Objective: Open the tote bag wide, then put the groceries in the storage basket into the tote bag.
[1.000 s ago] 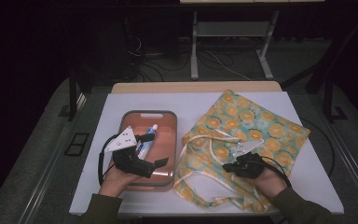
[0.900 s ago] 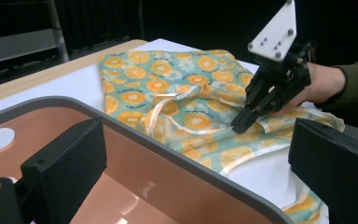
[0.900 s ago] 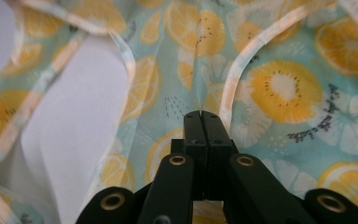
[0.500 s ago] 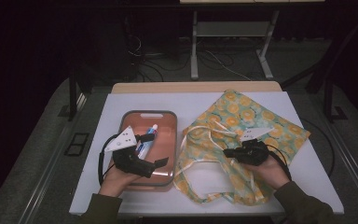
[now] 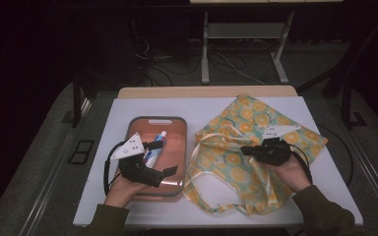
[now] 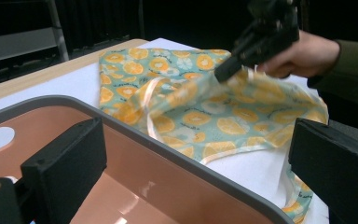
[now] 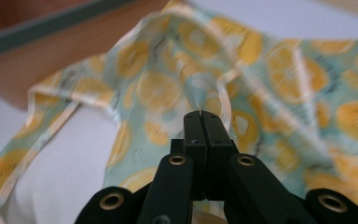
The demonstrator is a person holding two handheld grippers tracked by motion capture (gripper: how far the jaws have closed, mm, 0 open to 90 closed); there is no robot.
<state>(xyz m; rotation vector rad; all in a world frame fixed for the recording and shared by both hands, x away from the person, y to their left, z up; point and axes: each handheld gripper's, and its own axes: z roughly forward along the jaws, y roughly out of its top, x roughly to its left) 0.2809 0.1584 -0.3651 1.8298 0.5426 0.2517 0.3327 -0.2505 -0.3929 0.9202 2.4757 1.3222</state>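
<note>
Where right tool [image 5: 246,150] pinches it, orange-print cloth bag [image 5: 236,167] lifts, crumpled; left tool [image 5: 166,158] open above tray [image 5: 142,123].

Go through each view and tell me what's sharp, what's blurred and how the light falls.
High view: the white table is evenly lit, the room behind is dark; the tray and fabric bag are fairly sharp. Left gripper view: the near jaws and bag are clear, the right gripper slightly smeared. Right gripper view: the shut jaws are crisp, the bag behind is soft.

Bare white table [image 5: 211,105] runs open behind the grey-rimmed copper tray [image 5: 177,123] and the orange-print fabric bag [image 5: 246,115]. A narrow clear strip lies between tray and bag. The bag's raised cloth blocks the right half.
</note>
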